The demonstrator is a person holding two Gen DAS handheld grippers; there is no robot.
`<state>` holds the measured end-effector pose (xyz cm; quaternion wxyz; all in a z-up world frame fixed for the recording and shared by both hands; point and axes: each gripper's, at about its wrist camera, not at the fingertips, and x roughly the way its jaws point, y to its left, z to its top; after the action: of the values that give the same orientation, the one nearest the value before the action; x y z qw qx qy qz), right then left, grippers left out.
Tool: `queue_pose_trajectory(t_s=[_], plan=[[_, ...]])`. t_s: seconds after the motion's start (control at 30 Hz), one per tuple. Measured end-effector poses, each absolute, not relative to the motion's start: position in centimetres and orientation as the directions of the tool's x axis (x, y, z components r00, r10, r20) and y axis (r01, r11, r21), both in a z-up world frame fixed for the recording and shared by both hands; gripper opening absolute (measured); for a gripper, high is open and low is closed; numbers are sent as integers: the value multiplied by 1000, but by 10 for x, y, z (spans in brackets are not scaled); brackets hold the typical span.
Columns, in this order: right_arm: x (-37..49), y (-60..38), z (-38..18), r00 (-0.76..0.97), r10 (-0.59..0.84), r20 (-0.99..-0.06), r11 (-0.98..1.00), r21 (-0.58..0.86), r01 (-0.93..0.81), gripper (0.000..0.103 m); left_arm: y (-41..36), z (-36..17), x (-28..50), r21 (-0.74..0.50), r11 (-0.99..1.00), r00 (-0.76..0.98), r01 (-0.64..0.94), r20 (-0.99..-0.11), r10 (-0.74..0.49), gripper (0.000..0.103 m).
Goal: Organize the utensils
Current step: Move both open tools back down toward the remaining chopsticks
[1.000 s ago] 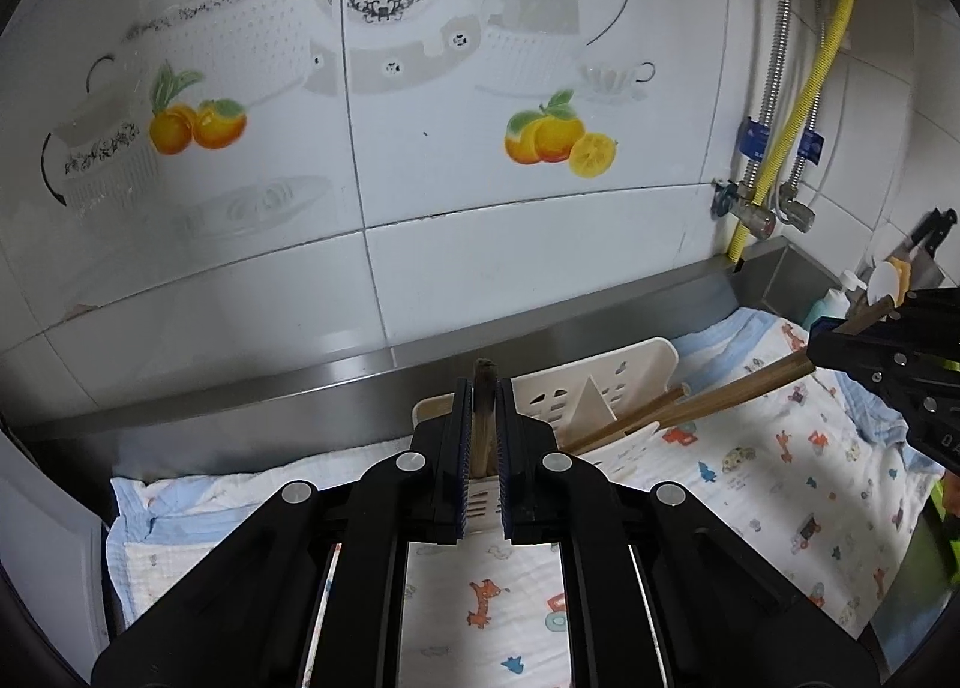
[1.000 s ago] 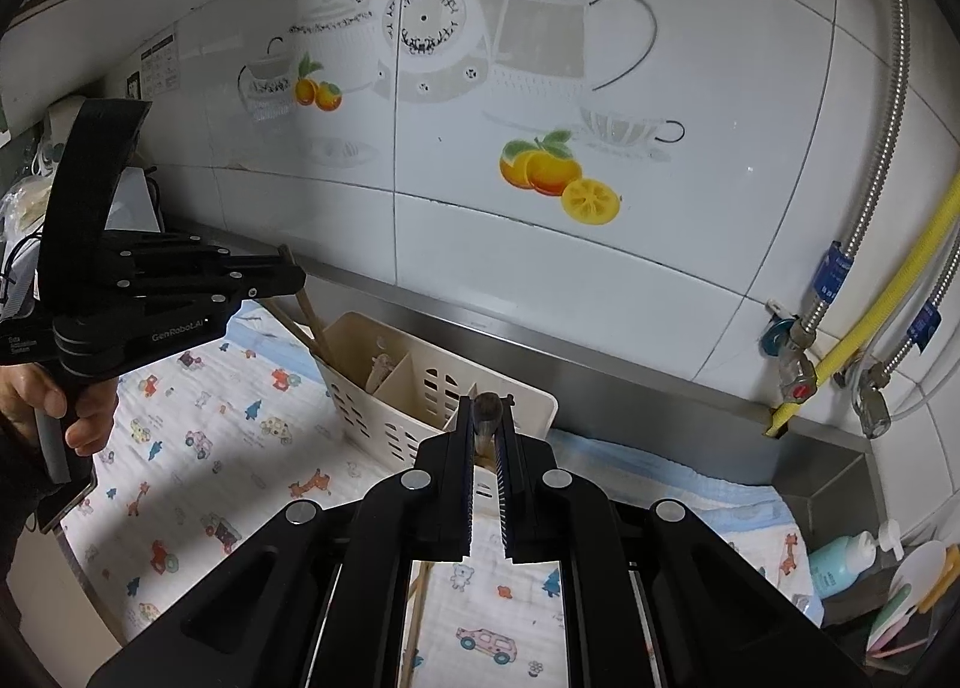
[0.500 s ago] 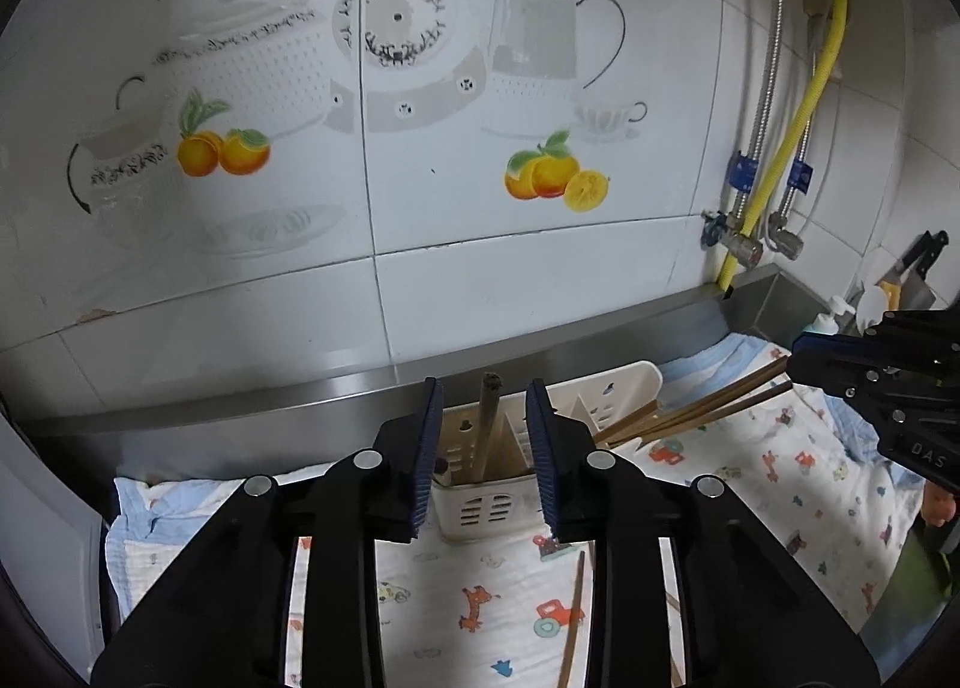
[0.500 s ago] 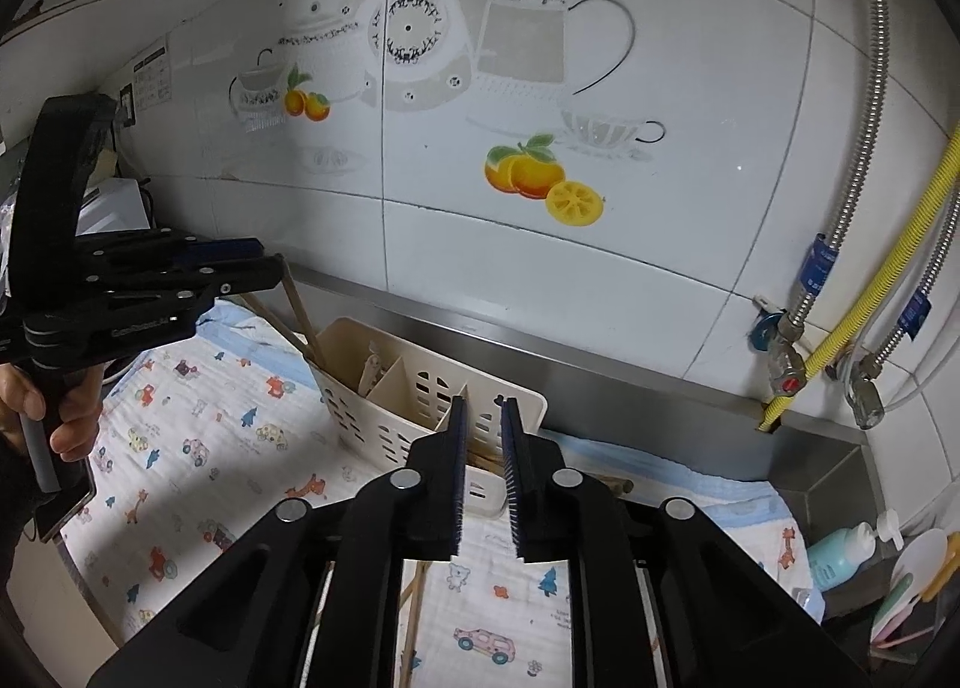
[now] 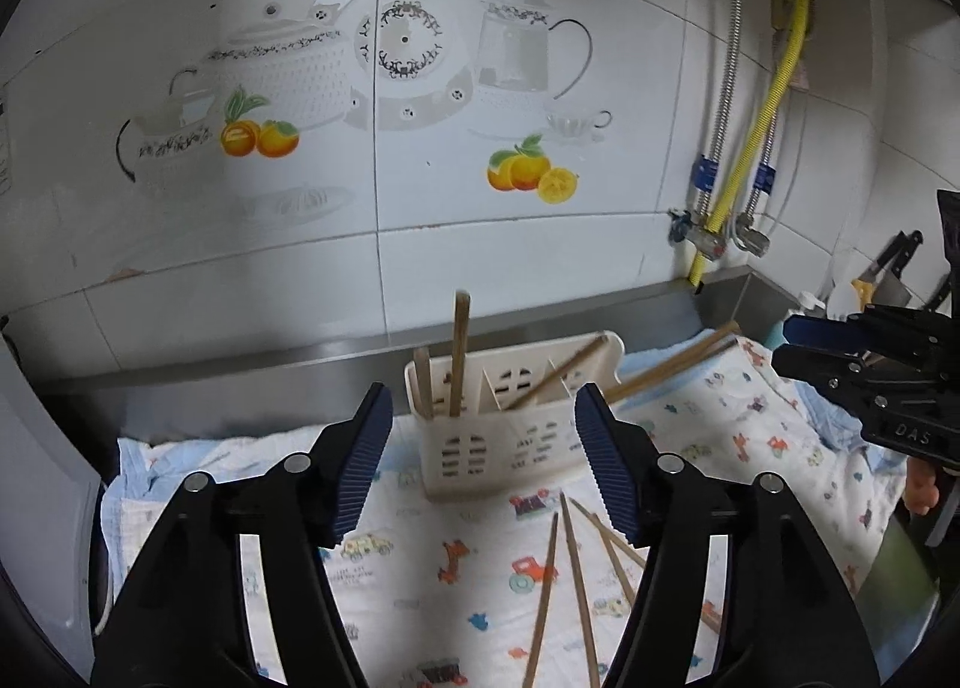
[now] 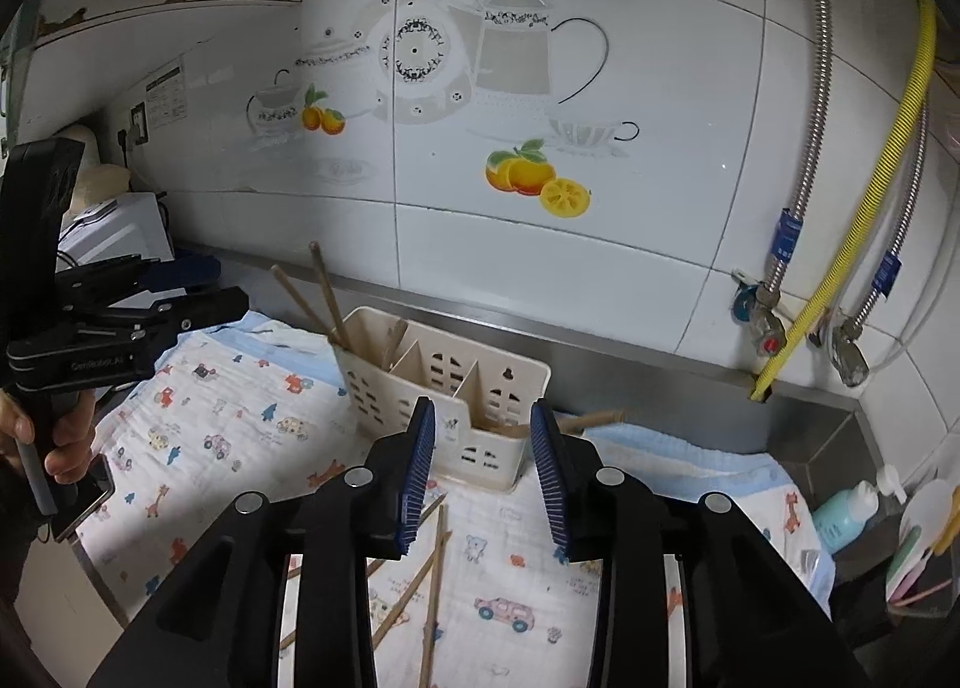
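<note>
In the left wrist view, the left gripper (image 5: 483,442) is hanging over the printed cloth (image 5: 420,562) with its jaws spreading apart and nothing caught between them; the blue ribbed pads (image 5: 360,460) are standing on either side of the cream utensil holder (image 5: 516,436) without touching it. The holder is sitting upright on the cloth near the steel ledge below the tiled wall (image 5: 420,244). Two chopsticks (image 5: 459,349) are standing nearly upright in its left compartment, another is leaning out to the right from a middle compartment, and two more seem to be slanting past its right end, though which compartment they rest in cannot be told. Several loose chopsticks (image 5: 570,574) are lying on the cloth in front of the holder. The right gripper (image 5: 840,352) is showing at the right edge, its tips pointing toward the holder. In the right wrist view, the right gripper (image 6: 483,472) is opening too, its pads a moderate way apart and empty, framing the near corner of the utensil holder (image 6: 444,388). Chopsticks (image 6: 324,298) are jutting from the far left compartment, and loose ones (image 6: 432,574) are lying crossed on the cloth (image 6: 240,418) beneath the fingers. The left gripper (image 6: 204,292) is at the left edge, gripped by a hand (image 6: 54,436). A yellow hose (image 6: 870,196) is running down the wall.
</note>
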<state>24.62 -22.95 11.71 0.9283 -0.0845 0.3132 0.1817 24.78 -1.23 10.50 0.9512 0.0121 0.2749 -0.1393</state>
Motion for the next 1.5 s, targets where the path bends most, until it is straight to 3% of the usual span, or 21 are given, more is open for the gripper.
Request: queue_pose_trajectory(t_s=[0.57, 0.77, 0.8, 1.1, 1.5], plan=[[178, -237, 70, 750, 275, -602, 927, -39, -372, 57, 0, 37, 197, -71, 967, 767, 243, -597, -236, 82], [166, -244, 45, 737, 270, -619, 936, -9, -351, 69, 2, 15, 184, -64, 970, 751, 235, -621, -223, 89], [164, -246, 42, 736, 270, -620, 938, -2, -346, 77, 2, 10, 182, -56, 971, 749, 233, -626, -216, 90], [152, -257, 4, 709, 254, -658, 951, 36, -307, 85, 4, -36, 170, -69, 971, 699, 228, -683, -213, 91], [138, -256, -50, 659, 241, -713, 952, 42, -304, 86, 4, -82, 162, -64, 972, 636, 227, -746, -198, 91]])
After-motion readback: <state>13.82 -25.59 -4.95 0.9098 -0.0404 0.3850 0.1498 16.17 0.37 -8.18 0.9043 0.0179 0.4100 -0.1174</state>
